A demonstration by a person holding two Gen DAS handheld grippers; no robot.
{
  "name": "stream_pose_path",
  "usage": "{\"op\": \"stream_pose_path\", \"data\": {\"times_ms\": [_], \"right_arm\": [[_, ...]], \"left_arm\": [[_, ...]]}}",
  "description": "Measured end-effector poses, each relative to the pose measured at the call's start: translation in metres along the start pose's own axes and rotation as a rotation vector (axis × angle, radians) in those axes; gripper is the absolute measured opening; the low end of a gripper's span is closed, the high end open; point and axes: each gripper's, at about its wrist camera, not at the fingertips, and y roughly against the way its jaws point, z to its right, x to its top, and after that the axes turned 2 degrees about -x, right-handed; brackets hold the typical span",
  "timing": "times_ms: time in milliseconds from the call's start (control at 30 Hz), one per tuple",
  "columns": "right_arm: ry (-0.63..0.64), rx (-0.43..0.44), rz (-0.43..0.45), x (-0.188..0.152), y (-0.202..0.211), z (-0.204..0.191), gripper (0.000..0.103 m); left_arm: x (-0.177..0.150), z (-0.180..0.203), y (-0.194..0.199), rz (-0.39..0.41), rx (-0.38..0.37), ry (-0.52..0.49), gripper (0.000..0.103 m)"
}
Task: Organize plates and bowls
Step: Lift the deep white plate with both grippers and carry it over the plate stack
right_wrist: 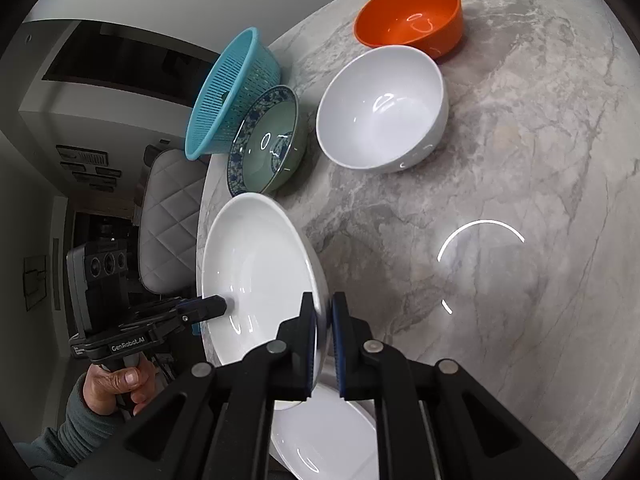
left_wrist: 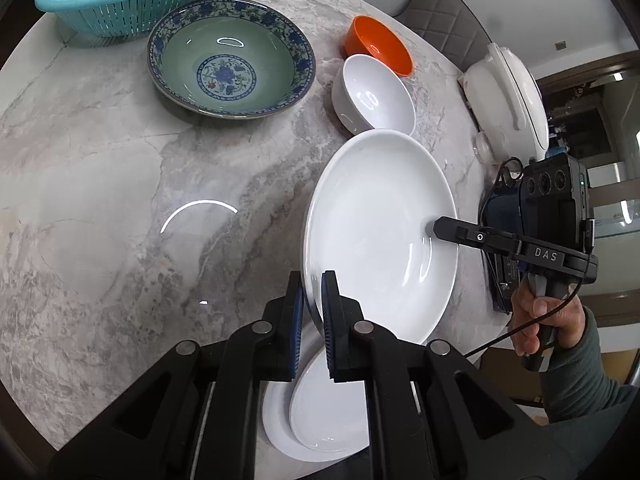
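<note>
- The large white plate [left_wrist: 380,236] is held clear of the marble table [left_wrist: 120,200], tilted, with both grippers on its rim from opposite sides.
- The left gripper [left_wrist: 312,312] is clamped on the plate's near edge, its blue pads [left_wrist: 329,320] pressed to either face of the rim.
- The right gripper [right_wrist: 323,332] is likewise closed on the opposite edge of the same plate [right_wrist: 256,264]; in the left wrist view its finger tip shows resting inside the plate's right side.
- Directly below, at the near edge of the table, lie two smaller white plates [left_wrist: 320,408], one stacked on the other.
- Farther off stand a white bowl [left_wrist: 376,94] and an orange bowl [left_wrist: 380,44], touching or nearly so, a blue-patterned bowl [left_wrist: 230,56] to the left, and a turquoise colander [left_wrist: 132,4] of greens beyond it.
- Judgement: the step in hand is carrying the large plate to a stack. It looks wider than the plates below, so the next move likely calls for levelling it and setting it down flat, both grippers letting go together.
</note>
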Motion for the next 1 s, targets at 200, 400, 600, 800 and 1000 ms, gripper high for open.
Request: {"op": "stream_pose_path", "data": {"times_ms": [200, 400, 600, 800, 1000], "right_arm": [[-0.015, -0.008, 0.015, -0.028, 0.011, -0.007, 0.01], [-0.042, -0.021, 0.027, -0.062, 0.019, -0.01, 0.01], [-0.072, -0.039, 0.034, -0.099, 0.025, -0.008, 0.01], [-0.108, -0.052, 0.042, -0.131, 0.028, -0.004, 0.01], [-0.141, -0.054, 0.041, -0.161, 0.024, 0.004, 0.01]], "left_arm": [[-0.031, 0.012, 0.012, -0.021, -0.02, -0.034, 0.007], [-0.067, 0.019, 0.017, -0.055, -0.039, -0.063, 0.007], [-0.101, 0.023, 0.015, -0.089, -0.056, -0.081, 0.007], [-0.134, 0.022, 0.005, -0.136, -0.074, -0.084, 0.008], [-0.157, 0.016, -0.007, -0.172, -0.07, -0.081, 0.008]]}}
